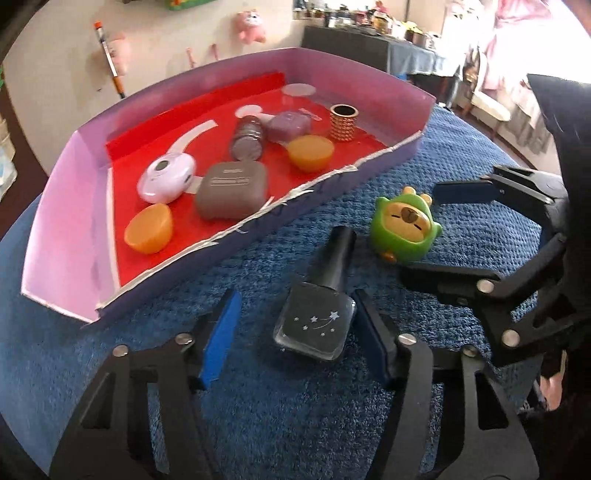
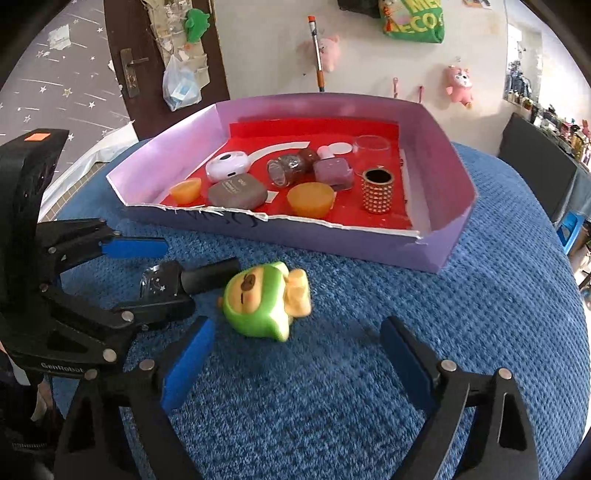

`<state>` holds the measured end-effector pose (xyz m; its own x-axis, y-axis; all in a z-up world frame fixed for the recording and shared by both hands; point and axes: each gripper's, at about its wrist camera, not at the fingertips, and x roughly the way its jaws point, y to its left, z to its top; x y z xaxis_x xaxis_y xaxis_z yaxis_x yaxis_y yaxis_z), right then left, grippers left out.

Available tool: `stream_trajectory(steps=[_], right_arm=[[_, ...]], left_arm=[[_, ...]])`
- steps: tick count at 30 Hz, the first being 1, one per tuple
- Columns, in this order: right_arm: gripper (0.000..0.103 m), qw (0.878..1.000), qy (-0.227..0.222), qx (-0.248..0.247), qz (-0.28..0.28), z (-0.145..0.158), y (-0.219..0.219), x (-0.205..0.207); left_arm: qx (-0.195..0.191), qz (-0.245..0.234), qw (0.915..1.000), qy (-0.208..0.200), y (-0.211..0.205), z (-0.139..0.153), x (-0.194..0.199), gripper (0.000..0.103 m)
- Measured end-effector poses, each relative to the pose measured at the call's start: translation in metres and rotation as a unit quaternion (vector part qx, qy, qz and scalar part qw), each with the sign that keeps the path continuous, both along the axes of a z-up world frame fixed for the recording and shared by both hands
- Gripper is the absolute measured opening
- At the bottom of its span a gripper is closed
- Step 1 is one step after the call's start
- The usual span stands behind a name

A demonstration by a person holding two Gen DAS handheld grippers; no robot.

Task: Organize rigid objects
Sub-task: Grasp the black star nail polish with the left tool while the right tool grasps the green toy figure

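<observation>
My left tongs [image 1: 295, 332] gape around the star-printed nail polish bottle [image 1: 317, 317] on the blue tabletop [image 2: 369, 369]. Right tongs [image 2: 295, 358] apart near the green toy [image 2: 262, 302]. "GenRobot" readable; purple box [image 2: 454, 192] lettering illegible.

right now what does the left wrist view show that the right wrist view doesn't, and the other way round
Only the left wrist view shows the black nail polish bottle whole, star print up, between the open left gripper fingers.

Only the right wrist view shows the brown door, the green bag on the wall, and the open right gripper with nothing between its fingers.

Both show the purple box with its red floor, the green toy figure lying on the blue cloth, two orange cups and the studded gold ring.
</observation>
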<state>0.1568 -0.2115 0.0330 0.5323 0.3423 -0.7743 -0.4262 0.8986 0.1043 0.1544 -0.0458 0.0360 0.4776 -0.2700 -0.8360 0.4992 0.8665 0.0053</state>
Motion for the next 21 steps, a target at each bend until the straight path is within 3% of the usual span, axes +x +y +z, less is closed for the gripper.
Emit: stream_trajectory(steps=[4,7,10,13,21], right_arm=[[0.086,1.000,0.003,-0.002,0.010,-0.002,0.006,0.006],[0.077,1.000,0.003,0.010,0.021,-0.003,0.009,0.011],[0.057,0.999,0.005,0.033,0.040,-0.001,0.010,0.012],[0.057,0.998,0.005,0.041,0.039,-0.001,0.010,0.013],[0.057,0.997,-0.047,0.060,0.010,0.025,-0.003,-0.005]], left_arm=[[-0.011,-0.011,0.9999,0.000,0.000,0.000,0.003,0.045],[-0.022,-0.018,0.9996,-0.007,-0.001,0.000,0.002,0.034],[-0.035,-0.012,0.9993,-0.008,0.002,0.000,0.004,0.034],[-0.044,-0.001,0.9990,-0.006,0.006,0.002,0.004,0.034],[-0.079,0.037,0.9950,-0.047,0.023,0.030,-0.013,0.033]])
